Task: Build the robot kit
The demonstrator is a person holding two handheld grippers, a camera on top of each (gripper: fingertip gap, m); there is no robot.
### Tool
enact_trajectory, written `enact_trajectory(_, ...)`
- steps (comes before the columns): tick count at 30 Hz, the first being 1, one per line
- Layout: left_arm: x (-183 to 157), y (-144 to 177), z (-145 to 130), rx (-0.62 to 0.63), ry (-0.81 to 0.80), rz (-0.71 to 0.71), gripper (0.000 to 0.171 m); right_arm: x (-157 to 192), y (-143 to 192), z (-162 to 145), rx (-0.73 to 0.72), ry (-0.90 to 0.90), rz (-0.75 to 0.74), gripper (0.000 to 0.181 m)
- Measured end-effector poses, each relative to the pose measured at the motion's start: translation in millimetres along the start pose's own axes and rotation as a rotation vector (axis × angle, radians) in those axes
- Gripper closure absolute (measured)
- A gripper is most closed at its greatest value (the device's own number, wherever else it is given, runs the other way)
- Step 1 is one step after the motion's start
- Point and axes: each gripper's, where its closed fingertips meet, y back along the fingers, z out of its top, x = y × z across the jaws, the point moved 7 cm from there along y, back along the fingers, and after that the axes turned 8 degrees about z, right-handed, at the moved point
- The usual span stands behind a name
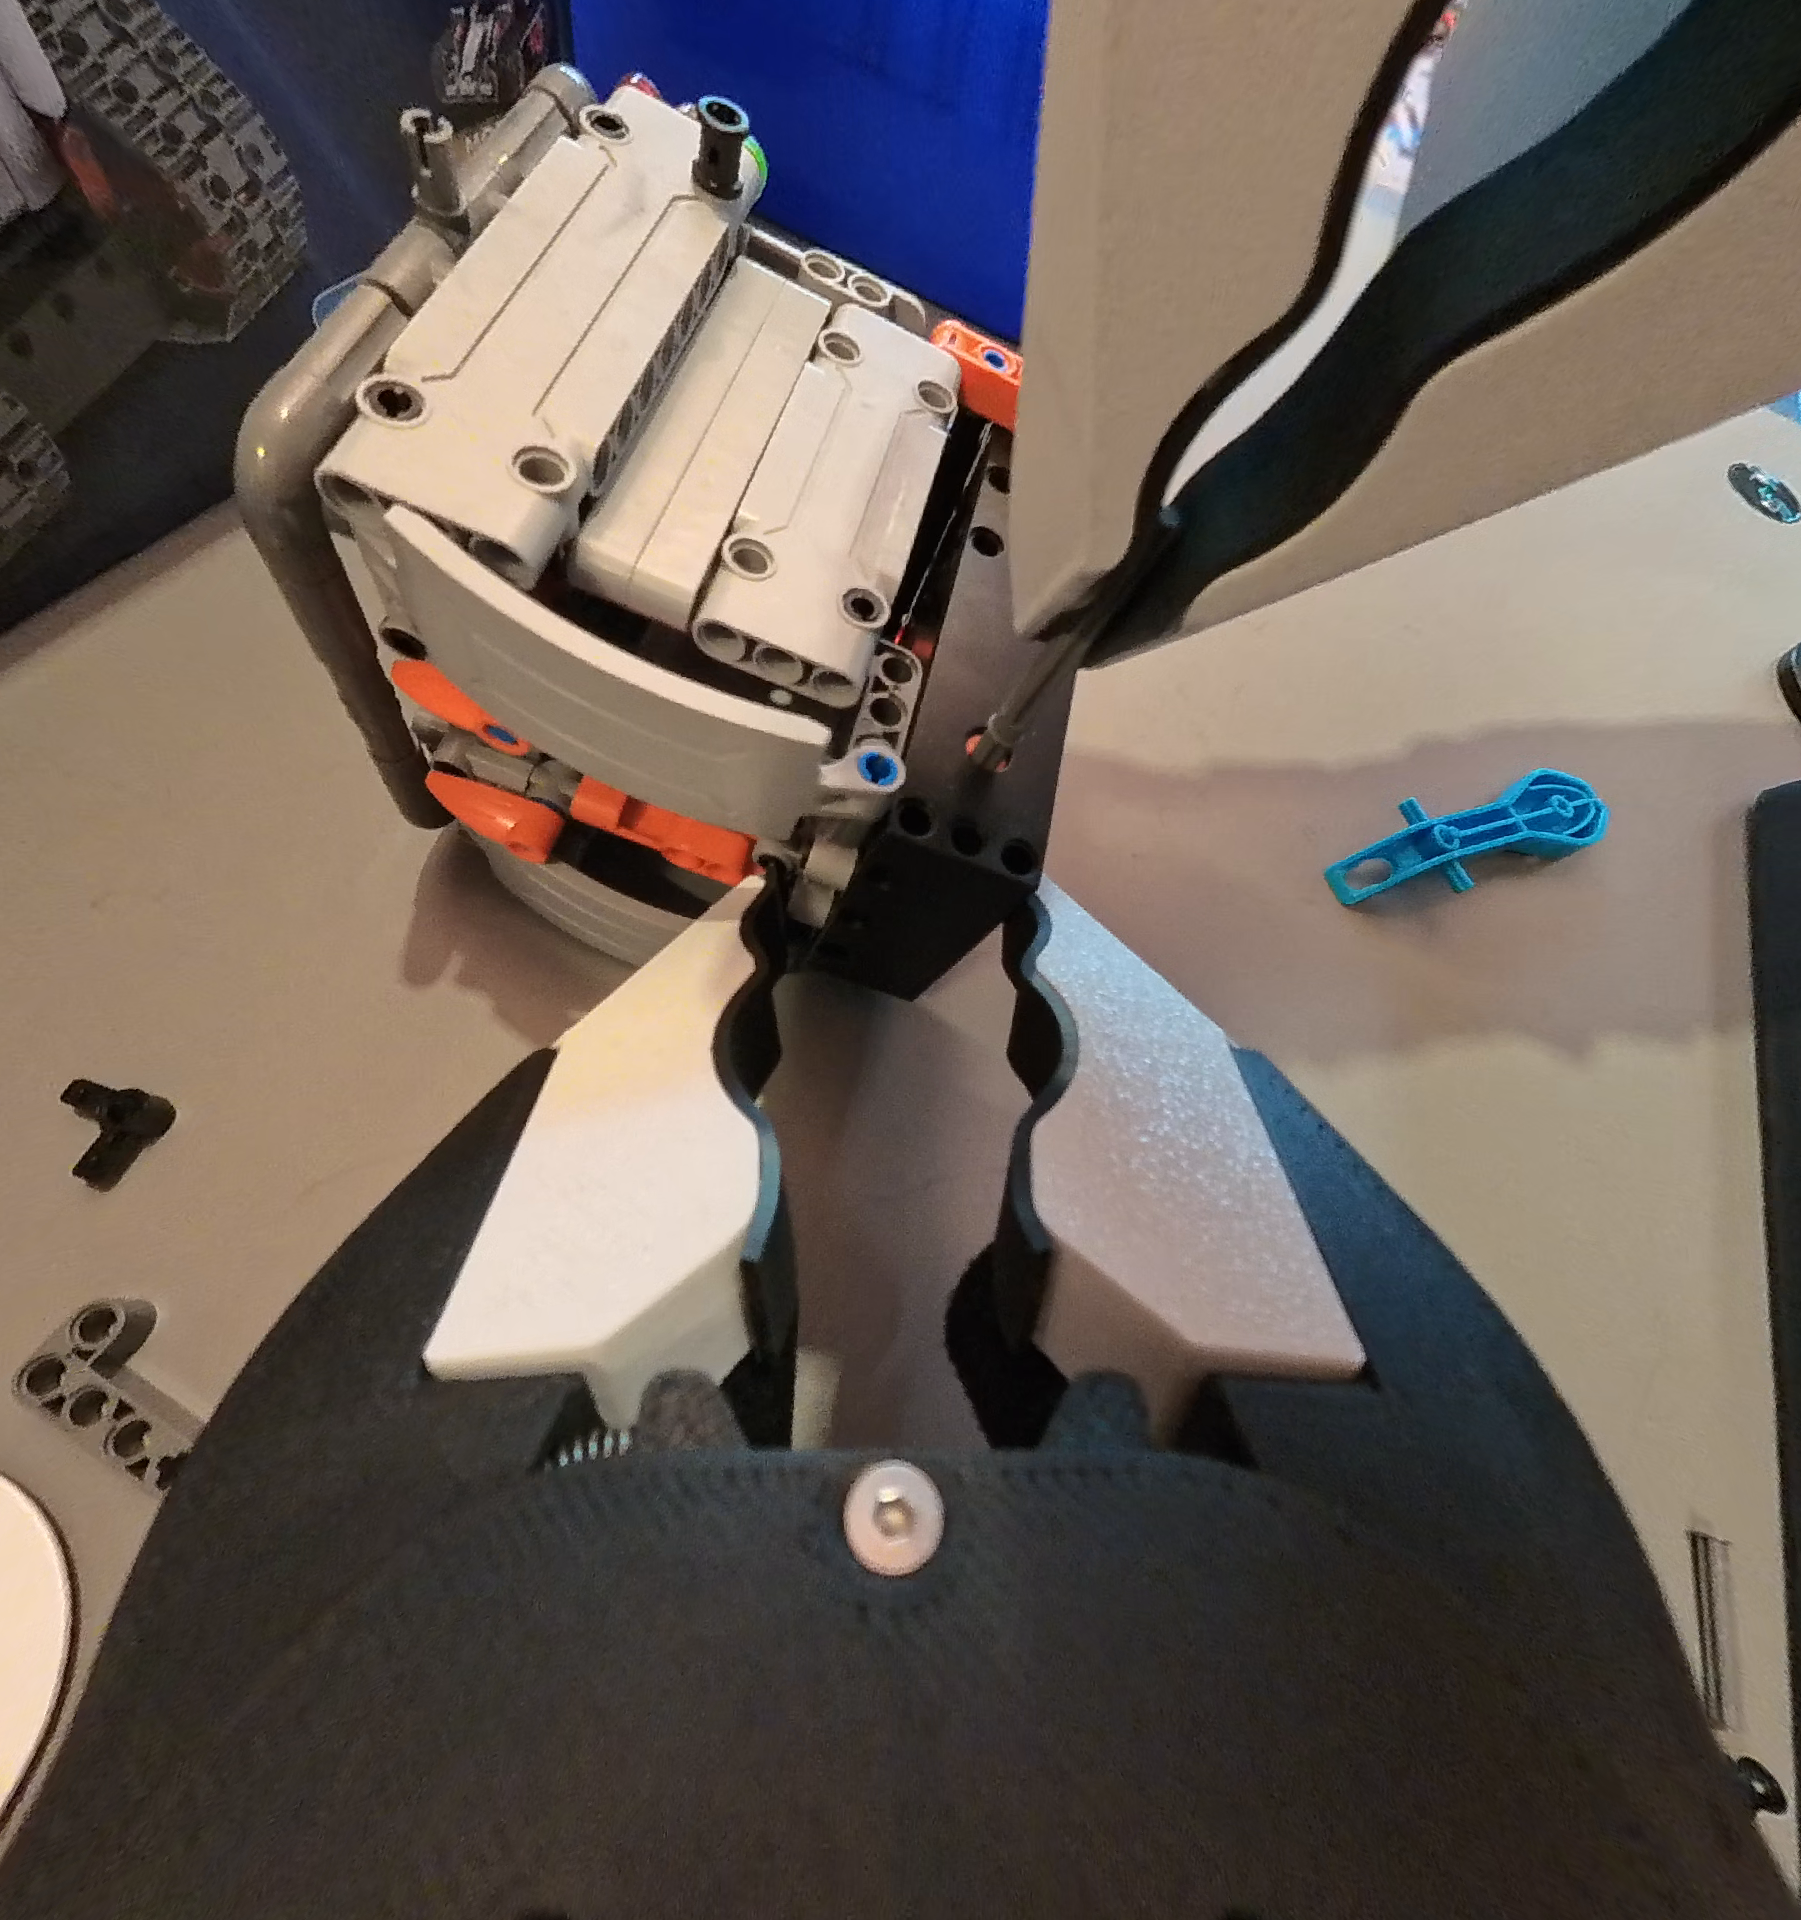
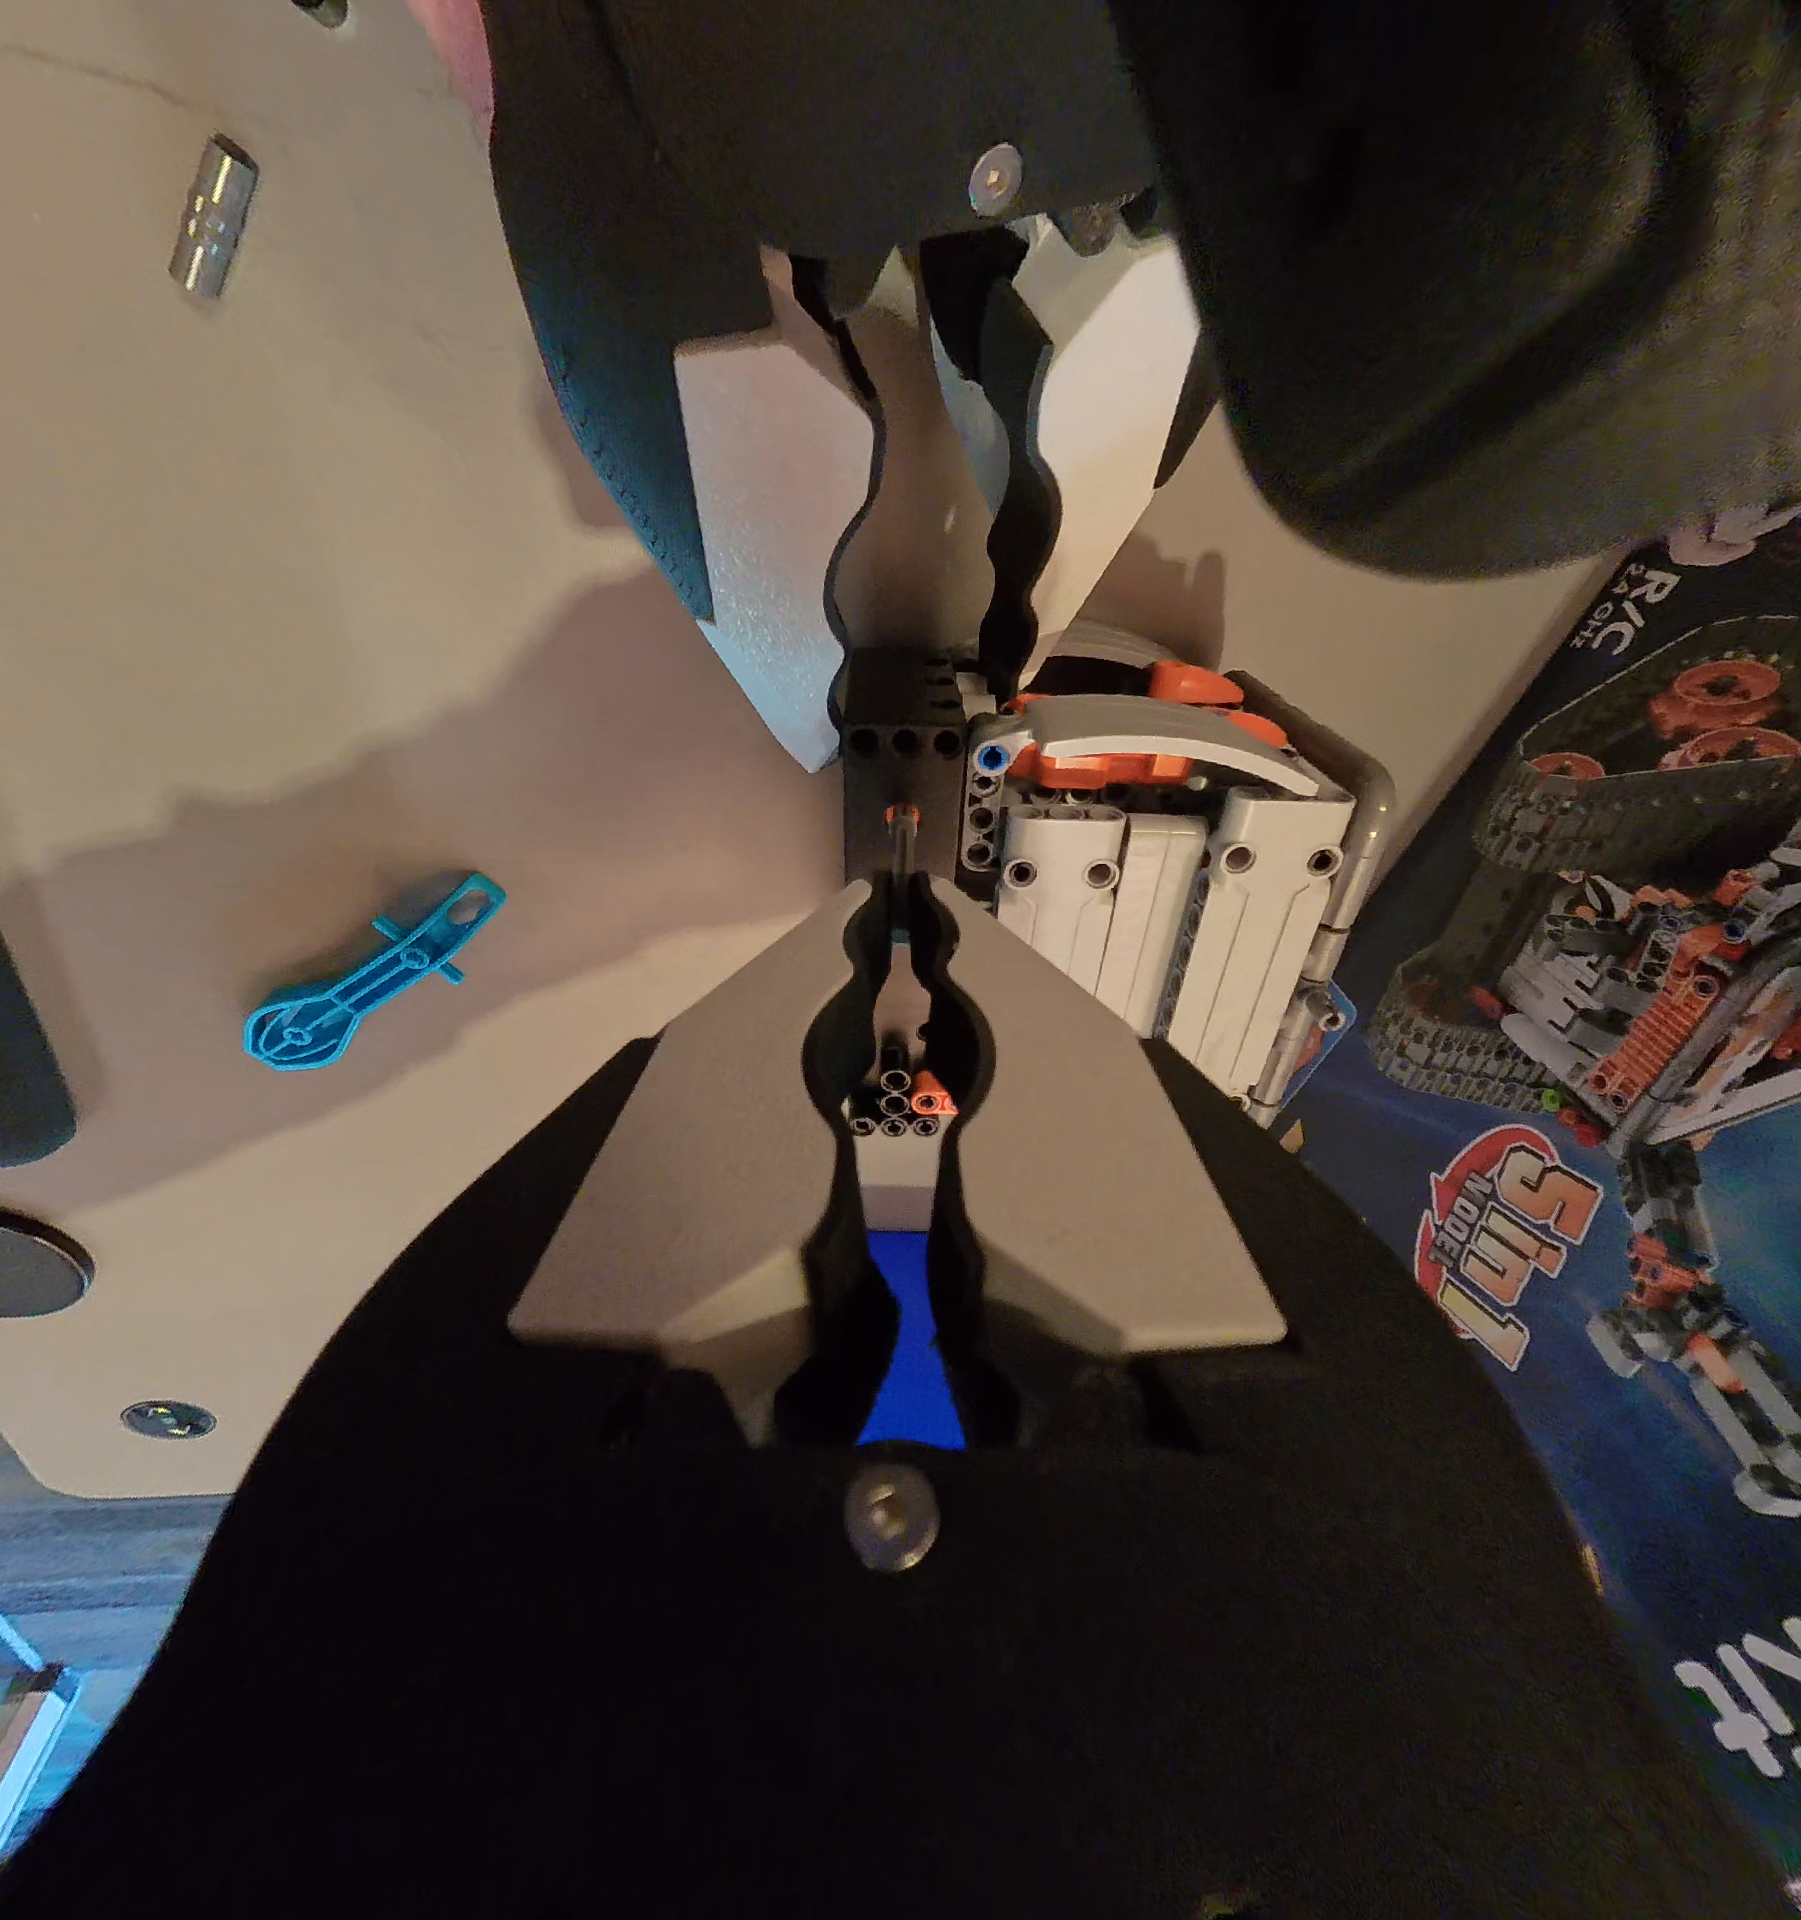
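The right gripper [image 2: 901, 909] pinches a thin dark axle rod [image 2: 904, 847], pointing straight ahead into the black perforated block [image 2: 901, 743] of the grey-and-orange brick model [image 2: 1166, 894]. Opposite, the left gripper [image 1: 891, 920] straddles the block's near corner, jaws parted.

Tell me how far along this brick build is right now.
Mostly built: the grey and orange brick model stands assembled on the table. In hand: the right gripper pinches a thin axle at its black block, which the left gripper straddles. Left: loose grey beam, black connector.
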Motion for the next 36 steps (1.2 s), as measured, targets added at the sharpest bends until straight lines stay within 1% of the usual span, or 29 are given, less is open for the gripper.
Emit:
enact_trajectory(7,-0.3,-0.7,1.5,-0.015,0.020,-0.025,0.133,-1.1,3.0,-4.1,-0.026,-0.039,0.004,0.181)
enact_trajectory(12,-1.4,-1.5,1.2,-0.012,0.005,-0.022,0.133,-0.4,2.2,-6.2,-0.035,-0.069,0.016,0.181)
enact_trajectory(18,-4.1,-3.0,0.7,-0.006,-0.031,0.001,0.133,0.9,-0.3,-6.0,-0.038,-0.265,0.050,0.181)
enact_trajectory(24,-5.8,-3.5,0.9,-0.006,-0.039,0.012,0.133,4.2,-1.1,-8.2,-0.091,-0.459,0.030,0.181)
enact_trajectory(28,-6.1,-3.7,1.1,-0.004,-0.041,0.015,0.133,7.2,-1.8,-7.3,-0.092,-0.522,-0.001,0.181)
enact_trajectory(31,-6.3,-3.9,1.4,-0.002,-0.041,0.016,0.133,7.9,-1.9,-5.4,-0.062,-0.524,-0.016,0.181)
enact_trajectory(36,-6.6,-4.3,1.8,-0.002,-0.045,0.019,0.133,4.5,-1.9,-2.8,-0.027,-0.546,0.014,0.181)
